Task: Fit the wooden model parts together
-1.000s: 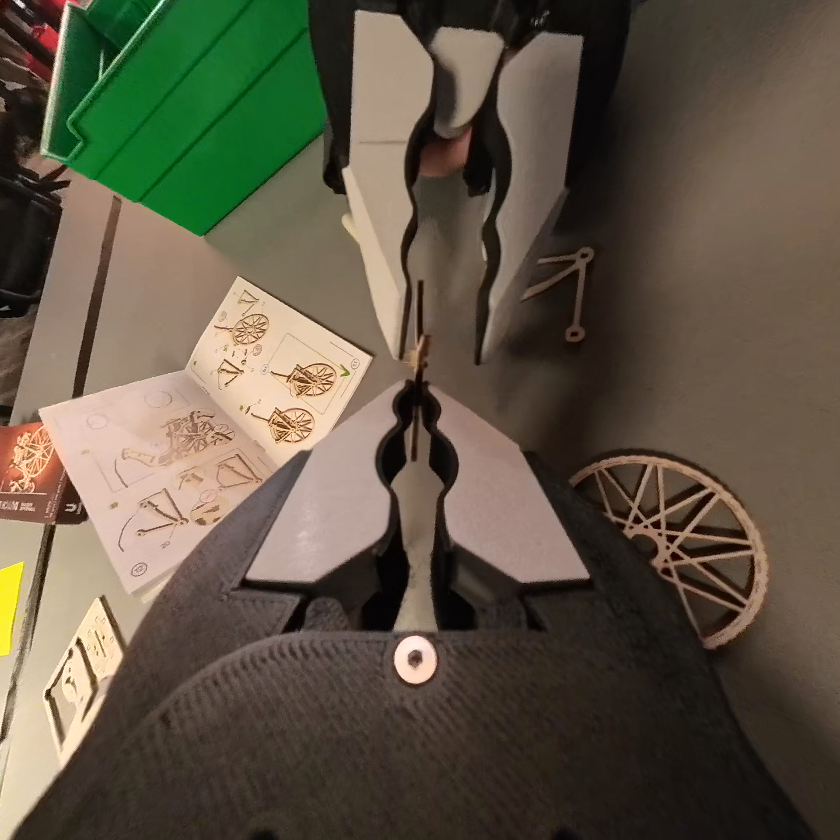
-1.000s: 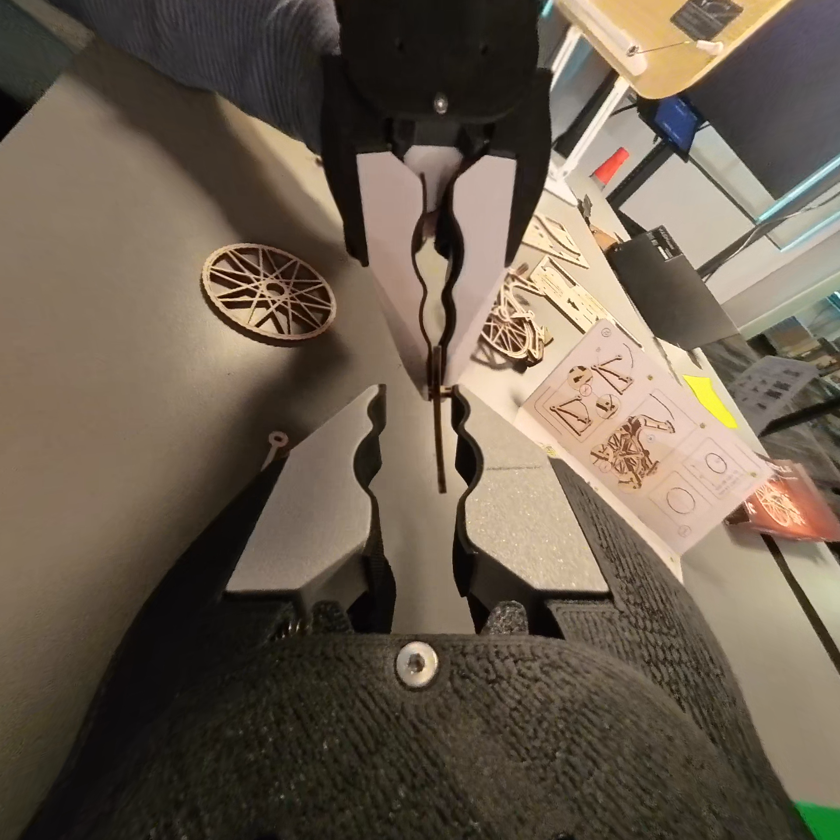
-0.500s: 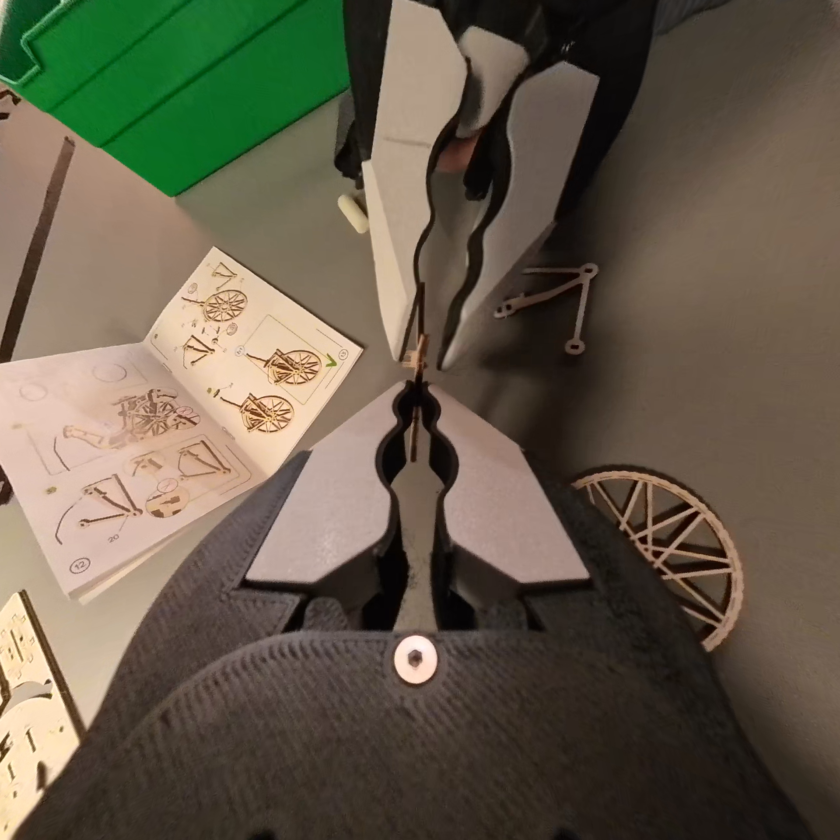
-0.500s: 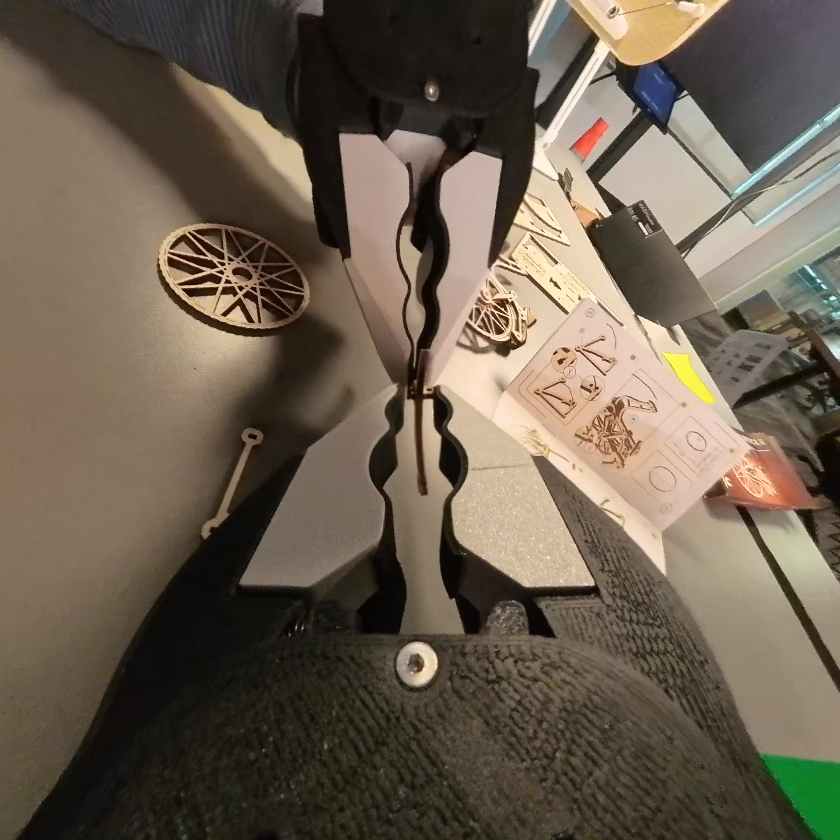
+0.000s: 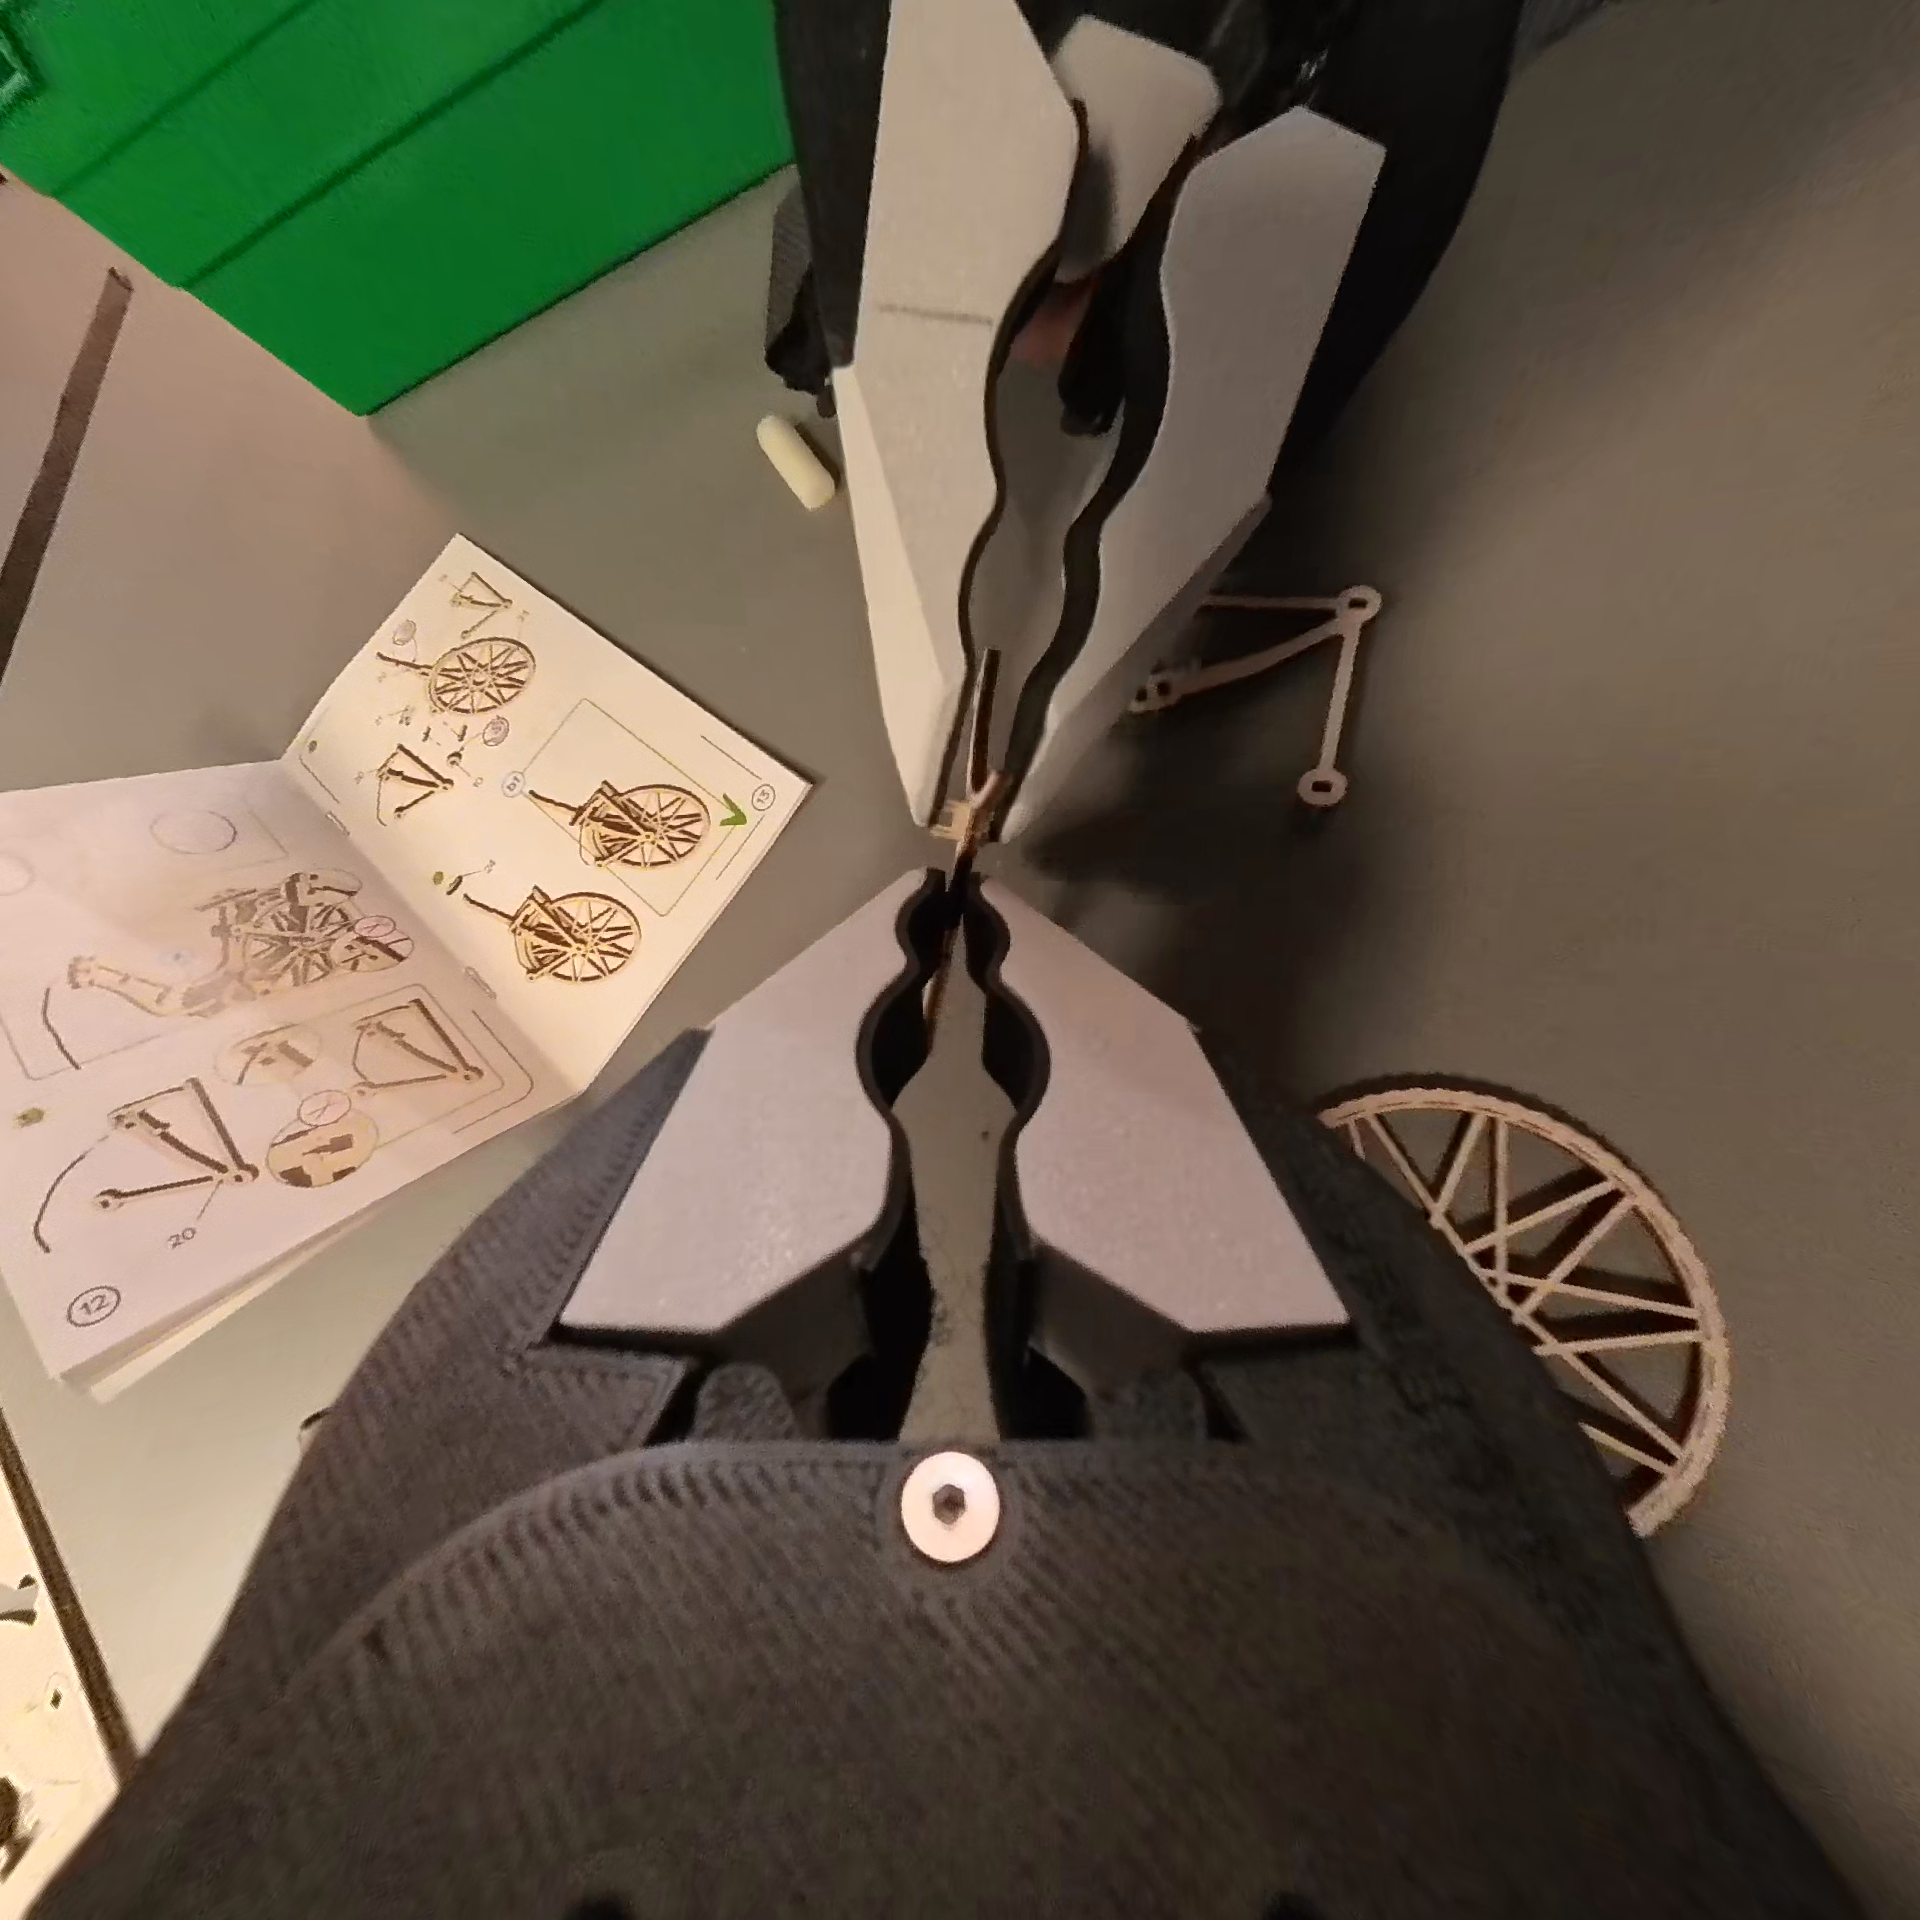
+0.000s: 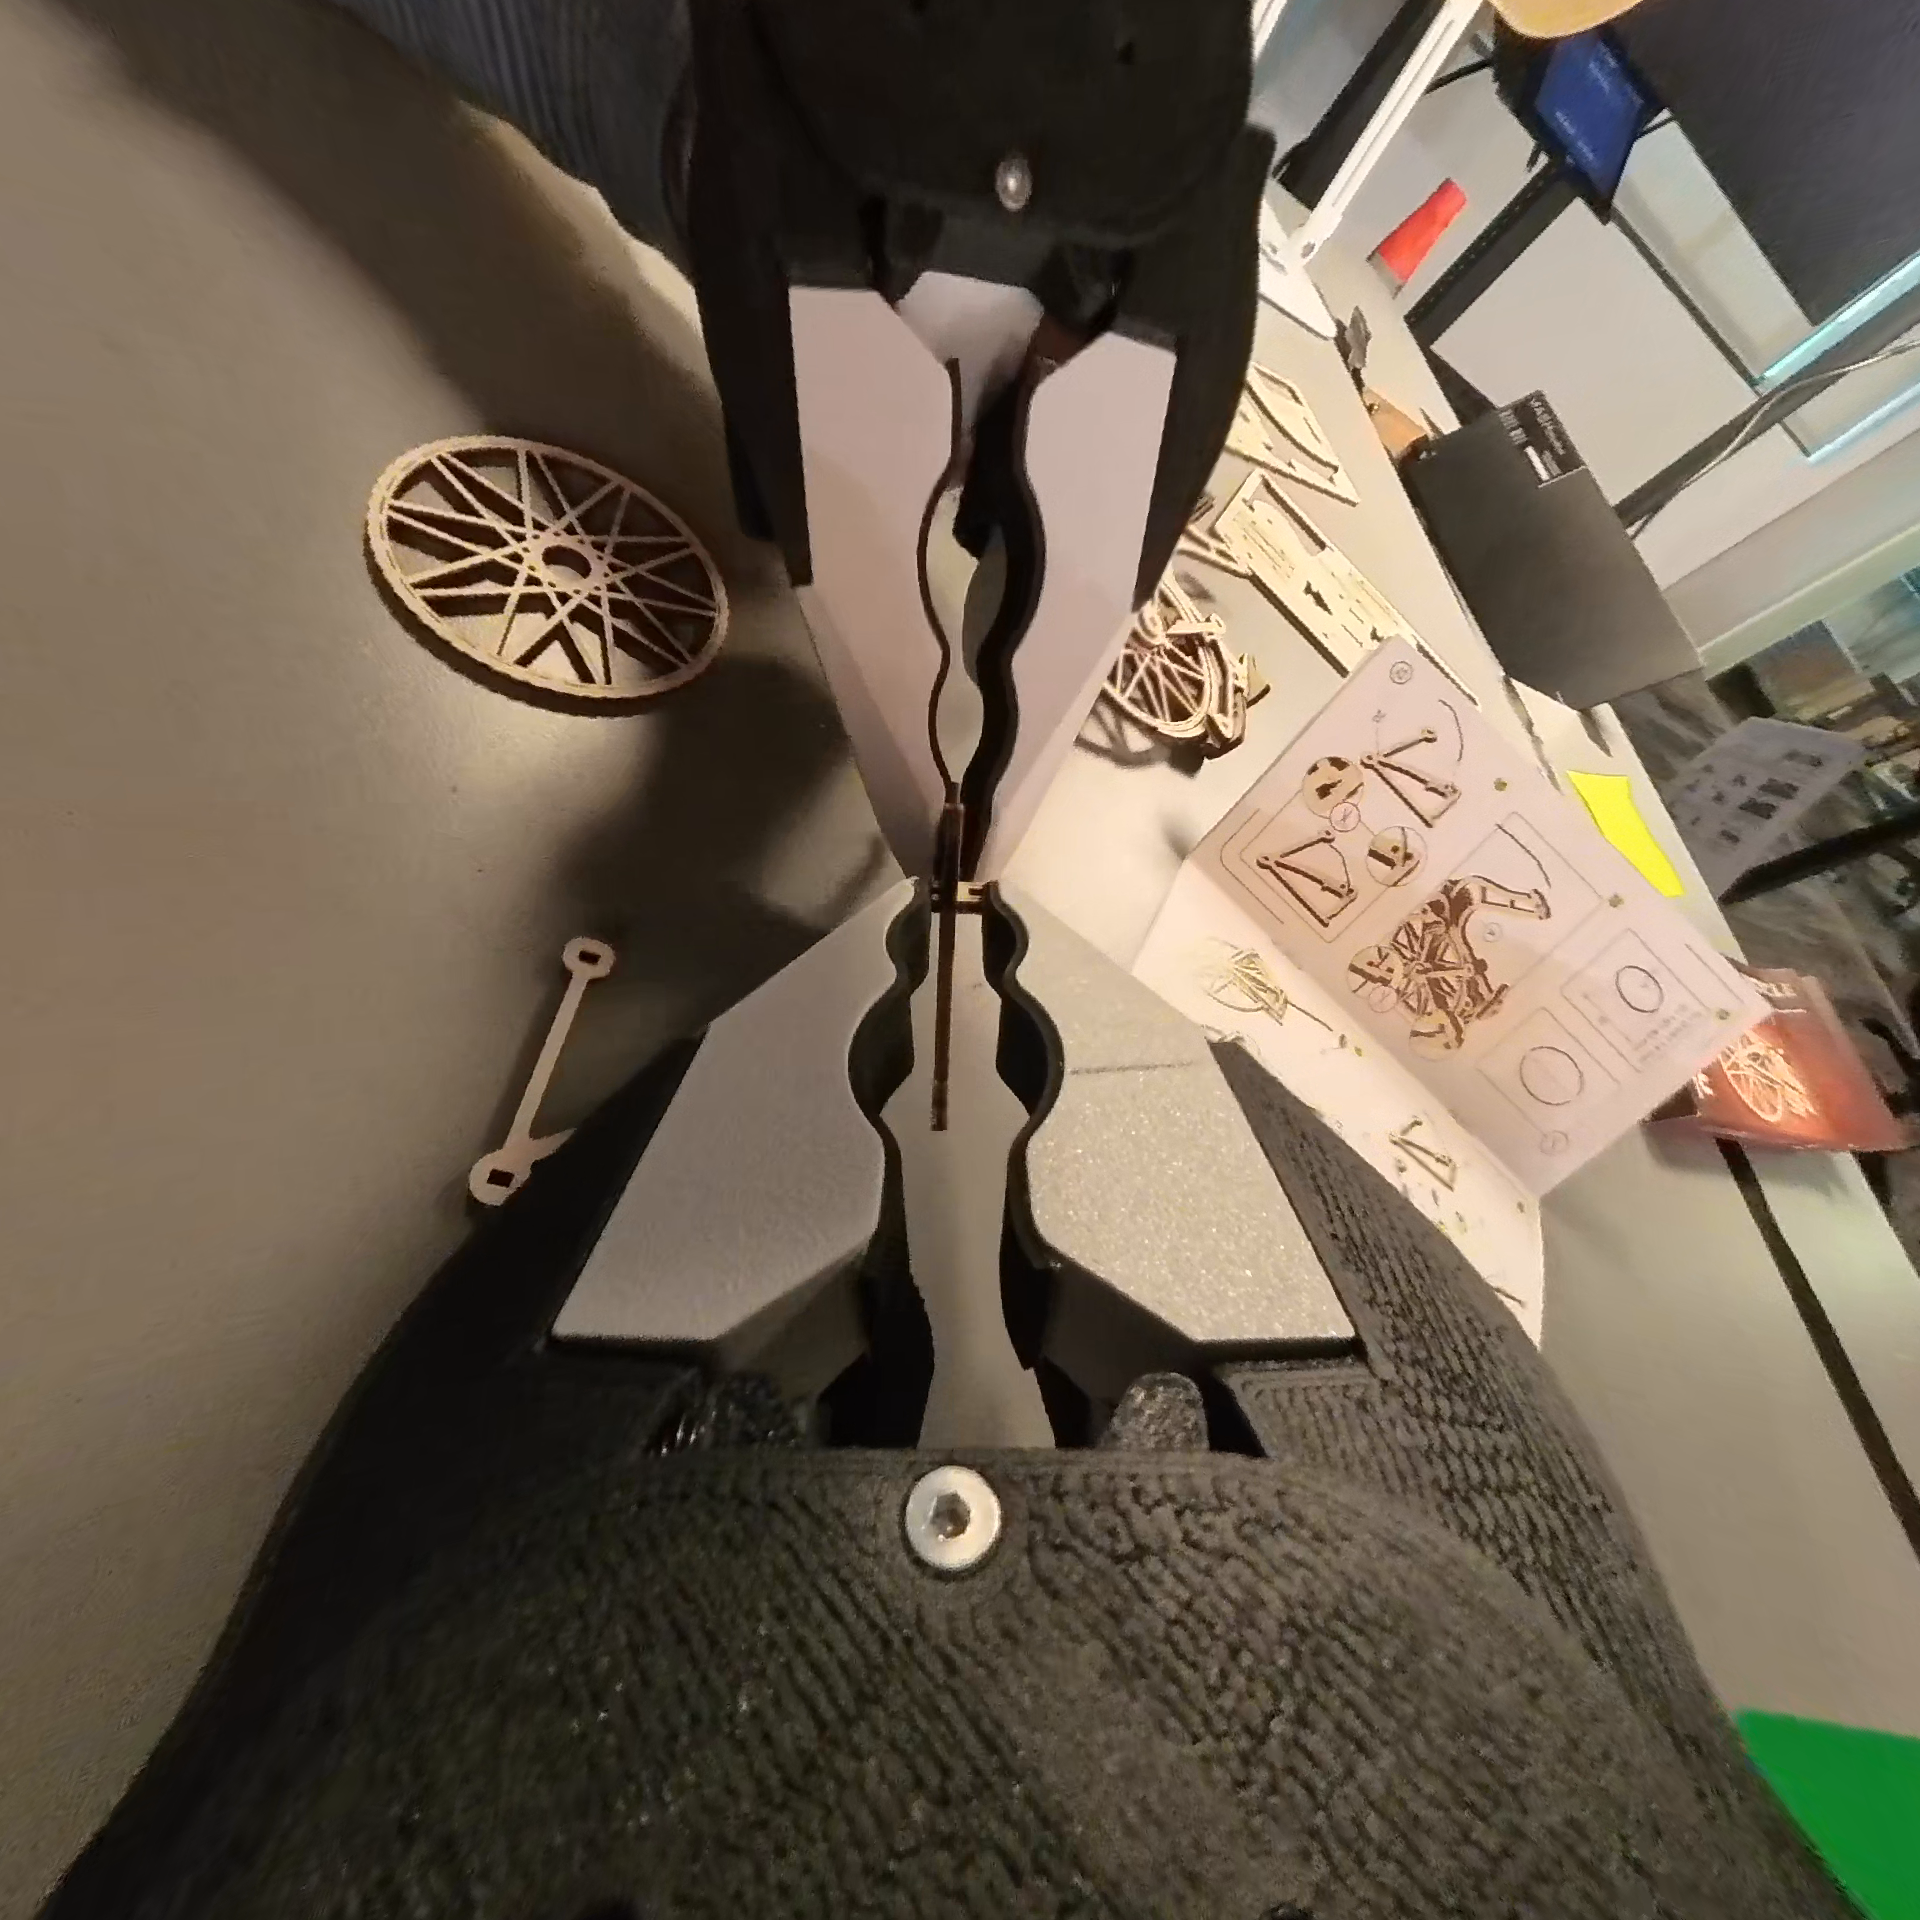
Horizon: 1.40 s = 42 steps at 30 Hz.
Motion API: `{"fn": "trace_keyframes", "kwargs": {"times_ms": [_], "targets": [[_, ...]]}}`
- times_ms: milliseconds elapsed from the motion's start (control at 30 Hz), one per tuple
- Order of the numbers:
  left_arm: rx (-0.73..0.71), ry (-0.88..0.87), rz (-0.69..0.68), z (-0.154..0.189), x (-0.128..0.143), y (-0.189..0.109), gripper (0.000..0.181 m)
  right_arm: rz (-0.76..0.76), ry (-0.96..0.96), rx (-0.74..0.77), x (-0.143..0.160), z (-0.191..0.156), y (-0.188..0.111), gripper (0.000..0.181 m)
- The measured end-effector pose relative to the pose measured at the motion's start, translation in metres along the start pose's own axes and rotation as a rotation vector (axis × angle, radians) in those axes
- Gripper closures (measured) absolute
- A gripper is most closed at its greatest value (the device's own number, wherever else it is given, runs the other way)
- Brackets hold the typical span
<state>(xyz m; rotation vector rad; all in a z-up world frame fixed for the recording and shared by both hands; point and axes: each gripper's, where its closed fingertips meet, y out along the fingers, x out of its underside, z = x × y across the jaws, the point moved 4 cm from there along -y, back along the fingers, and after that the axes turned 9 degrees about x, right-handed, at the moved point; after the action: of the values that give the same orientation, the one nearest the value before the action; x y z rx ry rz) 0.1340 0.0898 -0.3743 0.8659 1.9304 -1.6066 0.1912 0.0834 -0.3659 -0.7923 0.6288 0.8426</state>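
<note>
Wooden thin strips, two, meet tip to tip between my tongs: left gripper (image 5: 951, 891) pinches one flat wooden strip (image 5: 938, 971), right gripper (image 6: 951, 902) pinches the other slim wooden strip (image 6: 940, 1023), one spoked wooden wheel (image 6: 548, 566) nearby.

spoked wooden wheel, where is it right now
The spoked wooden wheel lies flat on the grey table, left of the two meeting grippers in the right wrist view, beyond the thin wooden link.

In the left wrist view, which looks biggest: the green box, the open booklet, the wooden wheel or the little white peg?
1. green box, cut off by the edge
2. open booklet
3. wooden wheel, partly hidden by the tongs
4. white peg
</note>
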Motion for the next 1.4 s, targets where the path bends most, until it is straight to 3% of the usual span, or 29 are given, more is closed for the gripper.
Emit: {"fn": "trace_keyframes", "kwargs": {"times_ms": [433,567,800,867,933,1000,1400], "targets": [[0.009,0.039,-0.003,0.0048,0.0025,0.0070,0.180,-0.030,-0.012,-0.062,0.0049,-0.0044,-0.0008,0.175],[-0.080,0.154,0.041,0.0052,0.0002,0.0069,0.177,-0.032,-0.005,-0.050,0.0051,-0.0028,0.0002,0.175],[-0.103,0.178,0.018,0.0059,0.0010,0.0082,0.179,-0.047,-0.007,-0.043,0.0065,-0.0024,0.0016,0.175],[-0.149,0.202,0.012,0.0035,0.0007,0.0059,0.168,-0.049,-0.005,-0.048,0.0068,-0.0027,0.0018,0.175],[-0.115,0.180,0.028,0.0045,0.0006,0.0044,0.168,-0.048,-0.005,-0.049,0.0068,-0.0026,0.0018,0.175],[-0.083,0.161,0.028,0.0056,0.0018,0.0055,0.179,-0.050,0.003,-0.047,0.0069,-0.0017,0.0019,0.175],[-0.068,0.098,0.024,0.0053,0.0027,0.0070,0.180,-0.063,0.003,-0.063,0.0088,-0.0027,0.0024,0.175]]}}
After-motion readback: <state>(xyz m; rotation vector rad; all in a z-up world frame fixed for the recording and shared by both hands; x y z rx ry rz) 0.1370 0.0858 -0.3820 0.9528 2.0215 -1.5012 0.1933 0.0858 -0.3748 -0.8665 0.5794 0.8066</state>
